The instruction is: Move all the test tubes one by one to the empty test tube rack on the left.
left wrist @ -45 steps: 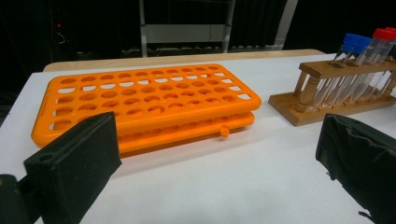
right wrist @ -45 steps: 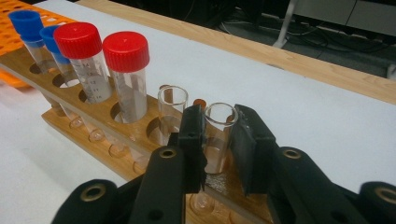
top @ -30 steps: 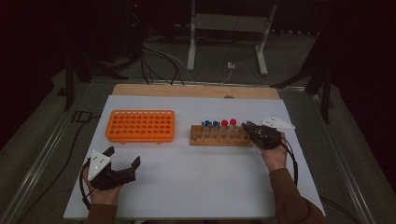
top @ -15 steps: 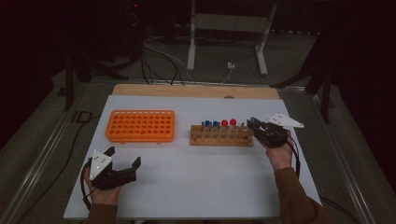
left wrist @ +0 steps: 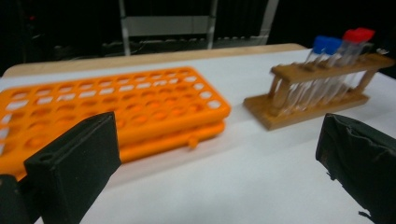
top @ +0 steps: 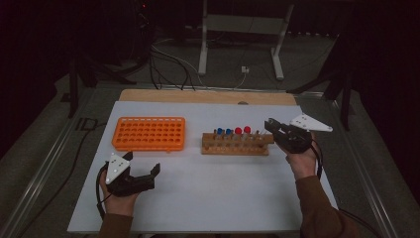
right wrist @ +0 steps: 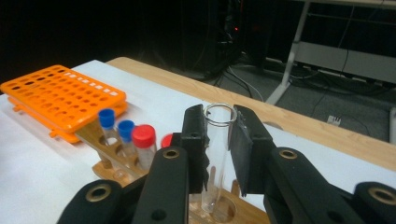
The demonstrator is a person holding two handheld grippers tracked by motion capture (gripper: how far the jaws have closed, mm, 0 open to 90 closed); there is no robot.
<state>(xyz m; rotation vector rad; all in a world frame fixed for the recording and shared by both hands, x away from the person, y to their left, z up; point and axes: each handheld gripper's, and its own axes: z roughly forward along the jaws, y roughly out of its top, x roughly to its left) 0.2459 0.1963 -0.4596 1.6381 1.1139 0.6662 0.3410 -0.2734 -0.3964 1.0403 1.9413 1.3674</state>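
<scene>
Up a little has gone the right gripper [top: 271,125] since a moment ago, and the glass tube [right wrist: 215,154] has come up with it, though the tube's bottom end is not out of its hole in the wooden rack [top: 236,144] yet. Its two black jaws are pressed on the tube, one on each side. The left gripper [top: 143,171] has slid only a bit and sits near the front of the white board [top: 213,188], with its jaws wide apart and nothing between them.

Count the things: two grippers, two racks, and five tubes that can be made out. One rack is the wooden one. The other is the flat orange rack [top: 149,133], full of little holes, well to the left of it. Two tubes have blue caps [right wrist: 107,117], two have red caps [right wrist: 143,136], and the held one has no cap.

The held tube stands nearly straight up, long way up and down, with its open mouth on top. It is at the right end of the wooden rack.

In the right gripper view one red cap is mostly hidden behind a jaw, and the tube's bottom is cut off by the picture's edge. From high up, the clear tube is too small and dim to see.
</scene>
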